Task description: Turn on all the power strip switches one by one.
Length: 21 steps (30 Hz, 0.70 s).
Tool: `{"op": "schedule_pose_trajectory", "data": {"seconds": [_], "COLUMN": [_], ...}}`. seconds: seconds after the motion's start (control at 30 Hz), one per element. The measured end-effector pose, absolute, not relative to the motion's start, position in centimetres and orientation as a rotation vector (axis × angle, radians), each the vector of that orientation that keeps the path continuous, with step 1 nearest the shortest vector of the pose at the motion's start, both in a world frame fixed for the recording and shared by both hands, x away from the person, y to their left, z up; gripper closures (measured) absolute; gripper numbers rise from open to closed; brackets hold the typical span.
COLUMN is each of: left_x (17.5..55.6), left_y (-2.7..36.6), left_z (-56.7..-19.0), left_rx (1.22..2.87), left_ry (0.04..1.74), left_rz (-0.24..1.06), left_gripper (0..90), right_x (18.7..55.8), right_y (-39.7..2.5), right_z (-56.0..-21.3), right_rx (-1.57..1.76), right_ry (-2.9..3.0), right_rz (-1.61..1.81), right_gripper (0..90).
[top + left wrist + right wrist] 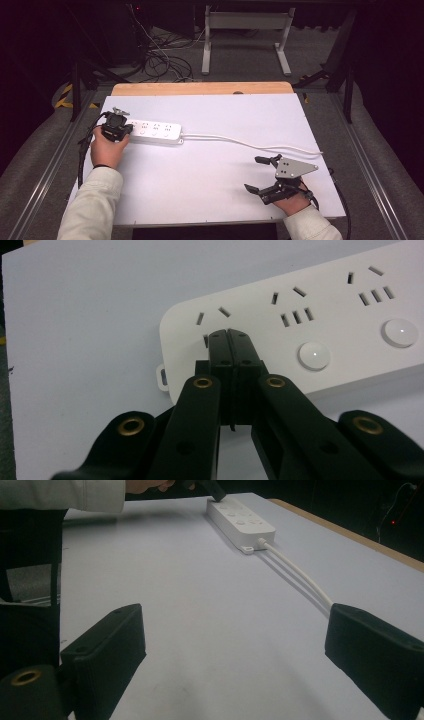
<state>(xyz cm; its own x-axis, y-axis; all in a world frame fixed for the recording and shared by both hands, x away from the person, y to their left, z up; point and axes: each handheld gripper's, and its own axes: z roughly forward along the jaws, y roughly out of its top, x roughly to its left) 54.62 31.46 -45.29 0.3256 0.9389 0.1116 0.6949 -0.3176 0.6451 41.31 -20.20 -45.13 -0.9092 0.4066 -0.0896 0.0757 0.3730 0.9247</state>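
- Power strip (154, 132) lay flat on the white table (210, 185), toward the far left, long axis running left to right. Its white cable (250, 144) left the right end and trailed right across the table.
- Left gripper (116, 127) sat at the left end of the strip. In the left gripper view its jaws were pressed together with no gap and nothing held between them; the joined tip (231, 340) touched the strip's top face just below the end socket (212, 315).
- Judgement: closed jaws made one stiff point, suited to pushing down on a button. The two round buttons (313, 356) in view each sat below a socket, and the tip rested at the matching spot for the end socket, so it probably covered that socket's button. The button itself was hidden under the tip.
- Right gripper (264, 173) rested near the right front edge of the table, well apart from the strip, close to the cable's run but not touching it. Jaws stood wide open, empty; the right gripper view showed bare table between them.
- Judgement: right gripper was parked out of the way. The strip lay unclamped, so a sideways push could slide it; a straight downward press seemed the safer move.
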Motion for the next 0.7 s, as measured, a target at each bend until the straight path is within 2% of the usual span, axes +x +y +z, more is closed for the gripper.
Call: {"op": "schedule_pose_trajectory", "data": {"seconds": [0.07, 0.27, 0.37, 0.57, 0.63, 0.7], "left_x": [54.5, 54.3, 53.5, 50.6, 49.3, 48.1], "left_y": [31.8, 30.8, 31.1, 30.6, 30.2, 29.8], "left_z": [-45.5, -44.9, -43.9, -41.6, -41.2, -40.9], "left_rx": [2.079, 2.122, 2.034, 1.979, 1.943, 1.923], "left_ry": [1.44, 1.418, 1.392, 1.263, 1.21, 1.153], "left_rz": [0.633, 0.691, 0.667, 0.671, 0.676, 0.662], "left_gripper": [90.0, 90.0, 90.0, 89.7, 68.7, 64.7], "right_x": [41.3, 41.3, 41.3, 41.2, 41.1, 41.1], "right_y": [-20.2, -20.4, -20.4, -20.5, -20.6, -20.7], "right_z": [-45.1, -45.1, -45.0, -44.9, -44.9, -44.8], "right_rx": [0.424, 0.429, 0.428, 0.431, 0.432, 0.438], "right_ry": [2.334, 2.327, 2.318, 2.305, 2.302, 2.296], "right_rz": [1.55, 1.553, 1.558, 1.557, 1.559, 1.559], "right_gripper": [9.3, 9.3, 9.3, 9.3, 9.3, 9.3]}}
